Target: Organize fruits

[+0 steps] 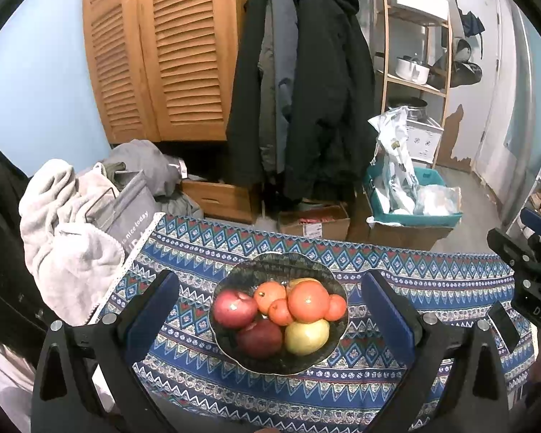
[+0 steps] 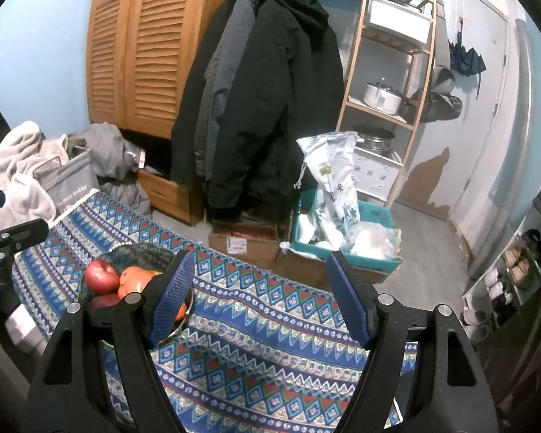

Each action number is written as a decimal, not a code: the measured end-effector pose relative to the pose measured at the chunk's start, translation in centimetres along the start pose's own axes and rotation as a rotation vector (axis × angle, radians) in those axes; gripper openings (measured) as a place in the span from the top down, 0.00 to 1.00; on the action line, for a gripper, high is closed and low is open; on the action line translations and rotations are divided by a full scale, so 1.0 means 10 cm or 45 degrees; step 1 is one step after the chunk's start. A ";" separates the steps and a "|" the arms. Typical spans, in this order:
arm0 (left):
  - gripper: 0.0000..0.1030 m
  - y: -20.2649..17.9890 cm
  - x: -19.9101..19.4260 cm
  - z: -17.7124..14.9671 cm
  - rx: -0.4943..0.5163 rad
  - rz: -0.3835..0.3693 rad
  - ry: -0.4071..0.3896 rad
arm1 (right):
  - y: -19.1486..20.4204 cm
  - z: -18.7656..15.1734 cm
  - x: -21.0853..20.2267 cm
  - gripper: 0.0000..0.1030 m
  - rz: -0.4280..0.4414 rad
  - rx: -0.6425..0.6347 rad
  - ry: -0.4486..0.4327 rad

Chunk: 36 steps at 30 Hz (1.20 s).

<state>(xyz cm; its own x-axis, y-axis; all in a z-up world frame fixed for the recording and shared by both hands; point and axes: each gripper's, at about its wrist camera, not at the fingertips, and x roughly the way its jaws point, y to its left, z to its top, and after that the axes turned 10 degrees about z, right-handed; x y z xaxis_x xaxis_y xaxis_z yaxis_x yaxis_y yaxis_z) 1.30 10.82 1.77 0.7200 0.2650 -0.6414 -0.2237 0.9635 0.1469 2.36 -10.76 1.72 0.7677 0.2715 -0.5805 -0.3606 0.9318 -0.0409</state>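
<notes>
A dark scalloped bowl [image 1: 270, 263] stands on the blue patterned tablecloth [image 1: 432, 281]. It holds two red apples [image 1: 234, 308], a yellow apple [image 1: 306, 336] and several oranges [image 1: 308, 301]. My left gripper [image 1: 270, 306] is open and empty, its blue pads either side of the bowl, above it. My right gripper [image 2: 259, 292] is open and empty over bare cloth [image 2: 270, 324], right of the bowl [image 2: 140, 252]. Its left finger [image 2: 171, 299] hides part of the fruit. The red apple [image 2: 101, 276] and oranges [image 2: 133, 278] show there.
A pile of grey towels and a fabric basket [image 1: 90, 223] lies at the table's left. Cardboard boxes [image 1: 313, 222] and a teal bin [image 1: 414, 202] stand on the floor behind. The right gripper's body [image 1: 530, 274] shows at the table's right edge. A dark phone [image 1: 503, 324] lies there.
</notes>
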 end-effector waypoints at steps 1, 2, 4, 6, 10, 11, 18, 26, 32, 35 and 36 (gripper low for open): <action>0.01 0.00 0.00 0.00 0.002 0.004 0.000 | 0.01 0.00 0.01 0.28 0.001 0.002 0.000; 0.01 0.00 0.00 0.00 0.004 0.009 -0.001 | 0.01 0.00 0.00 0.28 0.001 0.003 0.000; 0.01 -0.01 0.00 0.00 0.008 0.016 -0.002 | 0.01 0.00 0.00 0.28 0.000 0.003 0.000; 0.01 -0.02 0.00 -0.01 0.013 0.020 -0.002 | -0.03 0.00 -0.02 0.28 -0.002 0.004 0.000; 0.01 -0.04 0.00 -0.01 0.020 0.023 -0.001 | -0.03 0.00 -0.03 0.28 -0.003 0.003 0.000; 0.01 -0.03 0.01 -0.01 0.019 0.022 -0.001 | -0.03 0.00 -0.03 0.28 -0.002 0.003 0.000; 0.01 -0.04 0.00 0.00 0.016 0.018 0.007 | -0.03 0.00 -0.02 0.28 -0.002 0.003 0.000; 0.01 -0.05 0.01 -0.01 0.022 0.012 0.016 | -0.03 0.00 -0.03 0.28 -0.002 0.002 -0.001; 0.01 -0.08 0.01 -0.03 0.040 0.024 0.020 | -0.03 -0.01 -0.02 0.28 -0.003 0.001 0.000; 0.01 -0.08 0.01 -0.03 0.038 0.019 0.024 | -0.03 -0.01 -0.03 0.28 -0.002 0.002 0.001; 0.01 -0.08 0.01 -0.03 0.037 0.018 0.026 | -0.02 -0.01 -0.02 0.28 -0.002 0.001 0.000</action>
<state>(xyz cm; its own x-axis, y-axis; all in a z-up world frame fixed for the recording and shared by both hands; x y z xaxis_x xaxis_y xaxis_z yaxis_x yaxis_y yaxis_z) 1.39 10.05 1.35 0.7033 0.2783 -0.6541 -0.2147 0.9604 0.1778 2.24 -11.05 1.81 0.7685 0.2698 -0.5802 -0.3588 0.9325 -0.0416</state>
